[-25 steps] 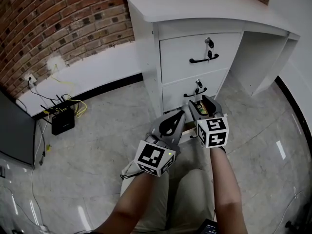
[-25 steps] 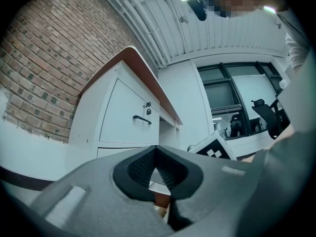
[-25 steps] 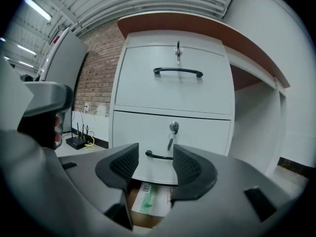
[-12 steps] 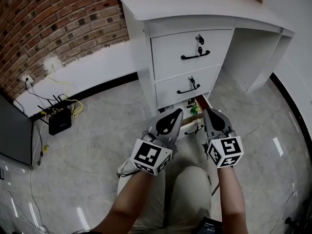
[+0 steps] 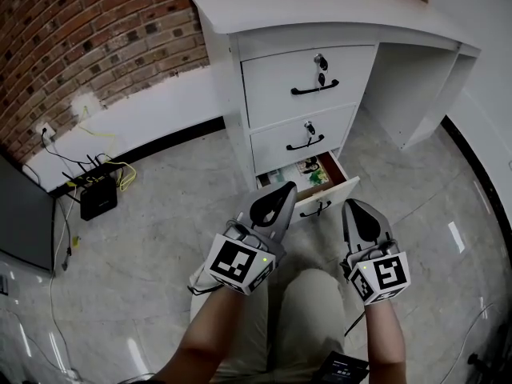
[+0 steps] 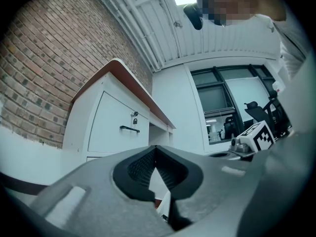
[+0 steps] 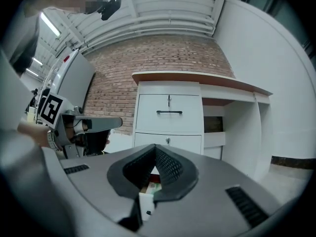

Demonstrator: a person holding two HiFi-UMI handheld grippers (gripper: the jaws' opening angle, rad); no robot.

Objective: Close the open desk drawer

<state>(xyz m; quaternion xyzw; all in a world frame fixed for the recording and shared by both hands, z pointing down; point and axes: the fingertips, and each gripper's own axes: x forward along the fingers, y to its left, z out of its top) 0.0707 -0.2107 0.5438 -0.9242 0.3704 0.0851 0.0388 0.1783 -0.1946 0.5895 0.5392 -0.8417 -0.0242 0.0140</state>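
1. Drawer (image 5: 336, 194): the lowest of three in the white table (image 5: 320, 6). It is pulled out over the floor (image 5: 160, 206), with its front panel angled toward the person. Papers and small packets (image 5: 308, 173) lie inside. The task is not yet done.
2. Drawer handle (image 5: 317, 210): a dark bar on the front panel, free of both tools.
3. Upper drawers: the middle one (image 5: 300, 130) and the top one (image 5: 308, 78) sit flush with the table, each with a key in its lock.
4. Left hand-held gripper (image 5: 282, 192): its jaws are pressed together on nothing, as its own view confirms (image 6: 156, 152). Its tip appears just in front of the left end of the drawer front; whether it touches cannot be told.
5. Right hand-held gripper (image 5: 358, 208): its jaws are likewise pressed together and empty (image 7: 155, 149). It is held near the right end of the drawer front, apart from it, and points toward the table.
6. Step in hand (judgement): the approach. Both closed tips are lined up facing the drawer front, ready to push.
7. Next move (judgement): set a closed tip flat against the front panel and push straight toward the table. Pressing near the middle, or evenly at both ends, should keep the drawer from skewing on its runners. Push until the panel sits flush with the drawers above.
8. Surroundings: a brick wall (image 5: 96, 30) and a black box with cables (image 5: 102, 200) on the floor, well apart from the work.
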